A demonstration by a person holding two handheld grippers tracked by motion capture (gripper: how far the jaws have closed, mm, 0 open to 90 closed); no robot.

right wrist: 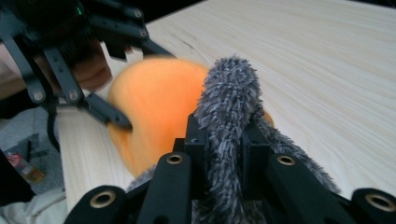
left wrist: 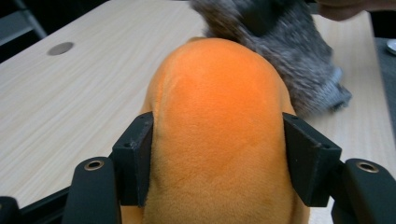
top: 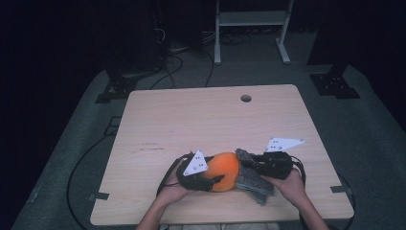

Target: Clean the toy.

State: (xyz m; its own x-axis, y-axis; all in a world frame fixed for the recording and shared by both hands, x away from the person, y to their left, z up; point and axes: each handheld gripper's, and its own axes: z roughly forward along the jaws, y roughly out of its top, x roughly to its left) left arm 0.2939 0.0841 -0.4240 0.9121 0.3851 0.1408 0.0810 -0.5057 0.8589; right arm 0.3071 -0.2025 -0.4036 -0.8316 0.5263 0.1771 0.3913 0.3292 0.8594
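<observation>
Fingers (left wrist: 135, 163) flank the orange plush (left wrist: 219, 135); right gripper (right wrist: 224, 140) pinches grey fur (right wrist: 229, 93).

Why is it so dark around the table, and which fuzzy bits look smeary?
High view: light falls on the table while the room behind is nearly black. Left gripper view: the orange plush is sharp, but the grey furry fabric at the top is blurred. Right gripper view: the fabric between the jaws is crisp; the orange plush's edge and the left gripper look soft.

The plush (top: 224, 171) lies at the table's (top: 191, 120) six o'clock edge; the furry cloth (top: 253, 178) touches it at three o'clock.
</observation>
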